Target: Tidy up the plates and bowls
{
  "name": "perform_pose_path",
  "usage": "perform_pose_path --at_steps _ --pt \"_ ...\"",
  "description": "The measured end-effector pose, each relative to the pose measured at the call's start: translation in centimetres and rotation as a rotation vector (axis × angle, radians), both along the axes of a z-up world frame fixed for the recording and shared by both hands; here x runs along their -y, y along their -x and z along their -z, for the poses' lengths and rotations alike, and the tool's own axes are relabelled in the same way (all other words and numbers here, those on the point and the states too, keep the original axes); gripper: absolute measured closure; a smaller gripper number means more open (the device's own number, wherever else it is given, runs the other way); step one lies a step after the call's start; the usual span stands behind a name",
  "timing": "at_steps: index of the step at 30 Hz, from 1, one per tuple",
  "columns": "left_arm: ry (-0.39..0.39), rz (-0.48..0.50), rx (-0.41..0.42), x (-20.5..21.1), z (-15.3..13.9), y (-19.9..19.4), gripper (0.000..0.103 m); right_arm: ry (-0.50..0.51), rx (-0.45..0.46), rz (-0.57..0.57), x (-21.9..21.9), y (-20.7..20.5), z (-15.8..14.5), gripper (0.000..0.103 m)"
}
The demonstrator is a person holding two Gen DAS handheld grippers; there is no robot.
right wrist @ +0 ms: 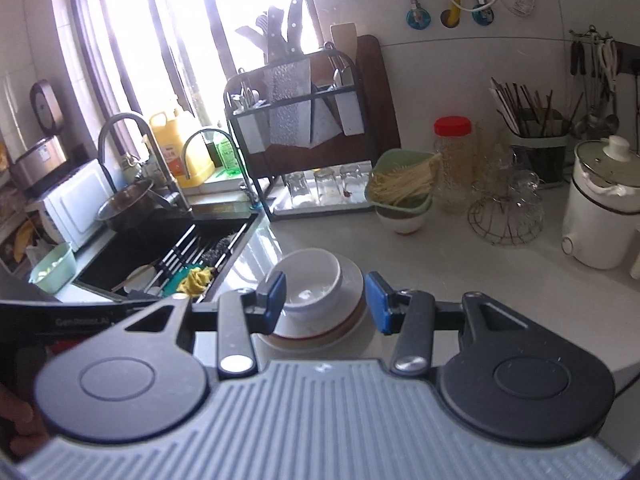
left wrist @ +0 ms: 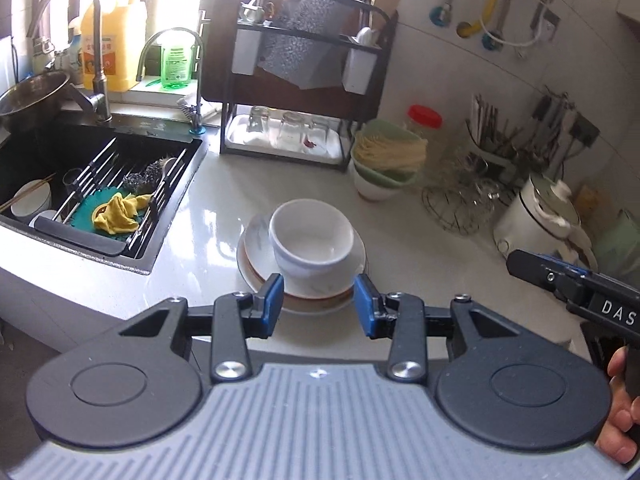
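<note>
Standing on the counter [left wrist: 208,236], right of the sink [left wrist: 100,176], one white bowl [left wrist: 311,240] is seen on a stack of plates [left wrist: 256,252] (plate count not clear).

Left view only: the right gripper's tip [left wrist: 560,280] at the right edge and a hand [left wrist: 622,408] beneath it; one small bowl [left wrist: 32,200] with chopsticks in the sink.

Right view only: a microwave [right wrist: 76,204], a rice cooker [right wrist: 38,160] and a green tub [right wrist: 54,268] left of the sink.

Both views: three upturned glasses [right wrist: 328,186] on the rack tray; noodles in a green bowl [right wrist: 400,184], nested in a white one; one red-lidded jar [right wrist: 454,160].

Left gripper [left wrist: 319,304] and right gripper [right wrist: 326,300]: jaws apart, nothing held, short of the stack.
</note>
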State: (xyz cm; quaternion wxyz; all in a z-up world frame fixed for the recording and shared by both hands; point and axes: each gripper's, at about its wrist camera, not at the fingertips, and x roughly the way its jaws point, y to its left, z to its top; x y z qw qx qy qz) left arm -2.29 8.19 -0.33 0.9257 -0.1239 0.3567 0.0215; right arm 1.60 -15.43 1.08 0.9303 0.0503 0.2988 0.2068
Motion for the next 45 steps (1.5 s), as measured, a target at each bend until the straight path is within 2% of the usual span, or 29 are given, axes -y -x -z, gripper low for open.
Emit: perform_pose_path --at_steps 3,6,7,8,9,11,14,15,16,19,31,36,40,45 --pt "0.011 0.026 -0.003 -0.1 0.5 0.7 0.058 0.038 0.004 0.02 -0.2 1.2 0.6 0.048" --pt "0.0 0.042 -0.012 0.0 0.6 1.1 0.053 0.05 0.01 0.055 0.3 1.8 0.7 0.039" --pt "-0.003 0.046 -0.009 0.0 0.5 1.2 0.048 0.039 0.0 0.073 0.6 1.8 0.7 0.033" --pt "-0.012 0.057 -0.004 0.1 0.4 1.3 0.04 0.029 -0.008 0.084 0.8 1.9 0.8 0.022" --pt "-0.032 0.073 0.002 0.4 0.2 1.4 0.035 0.02 -0.013 0.091 1.0 1.9 0.8 0.018" --pt "-0.077 0.076 0.028 0.9 -0.2 2.0 0.016 0.005 -0.021 0.104 1.3 2.1 1.1 0.015" --pt "-0.081 0.064 0.061 1.2 -0.5 2.7 0.006 -0.02 -0.033 0.119 1.9 2.1 1.4 0.013" --pt "-0.076 0.06 0.056 1.1 -0.4 2.8 0.005 -0.013 -0.032 0.122 1.9 2.1 1.4 0.009" --pt "-0.08 0.057 0.048 1.2 -0.4 2.8 0.005 -0.002 -0.024 0.125 1.8 2.2 1.4 0.0" --pt "-0.101 0.048 0.03 1.3 -0.3 2.8 0.004 0.016 0.006 0.129 1.7 2.6 1.1 0.0" --pt "-0.088 0.008 -0.028 0.6 0.4 2.9 0.003 0.029 -0.007 0.133 1.7 3.3 0.9 0.0" --pt "-0.088 0.0 -0.032 0.4 0.4 3.0 0.003 0.03 -0.01 0.134 1.8 3.4 0.9 0.0" --pt "-0.05 -0.003 -0.034 0.1 0.4 3.1 0.003 0.035 -0.012 0.134 1.7 3.5 0.9 0.0" --pt "-0.059 -0.011 -0.033 0.0 0.4 3.4 0.003 0.037 -0.012 0.133 1.6 3.7 0.9 0.0"
